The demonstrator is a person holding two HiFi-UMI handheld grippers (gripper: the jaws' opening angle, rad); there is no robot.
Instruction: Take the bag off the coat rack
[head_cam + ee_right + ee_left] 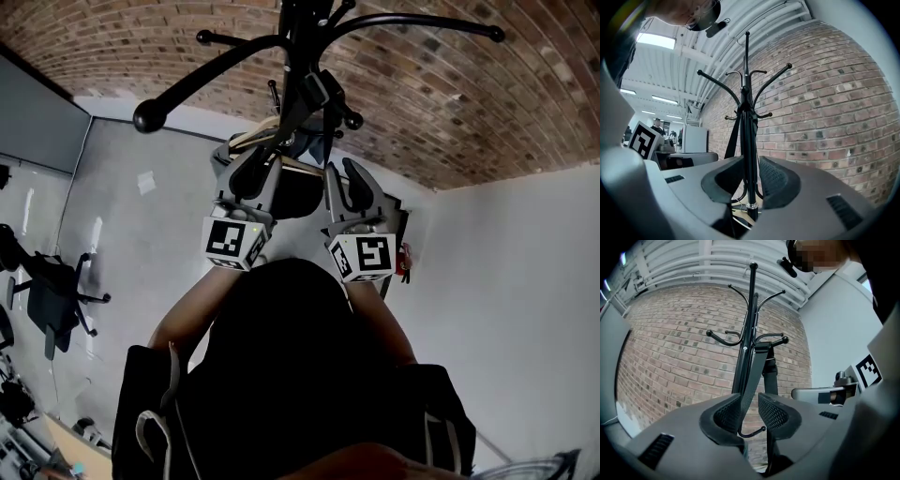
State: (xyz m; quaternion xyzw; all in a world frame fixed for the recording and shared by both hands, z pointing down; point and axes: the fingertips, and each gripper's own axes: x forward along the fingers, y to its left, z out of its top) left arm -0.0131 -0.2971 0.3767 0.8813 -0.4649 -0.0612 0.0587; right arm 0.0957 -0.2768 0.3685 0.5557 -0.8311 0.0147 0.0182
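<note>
The black coat rack [751,324] stands before a brick wall, its pole [749,154] dead ahead in the right gripper view. A black bag strap [757,369] hangs from a lower hook and runs down between the left gripper's jaws. My left gripper [749,414] is open, with a gap still showing beside the strap. The bag's body is hidden below the gripper. My right gripper [751,180] is open, and the pole stands beyond its jaws with the strap [733,136] to its left. In the head view both grippers [251,164] [342,178] are raised at the rack [305,84].
Ball-tipped hooks [147,116] reach out close to the head camera. The brick wall [450,103] is behind the rack and a white wall [525,281] is to the right. Office chairs [52,300] stand on the grey floor at the left. Dark clothing [300,375] fills the bottom.
</note>
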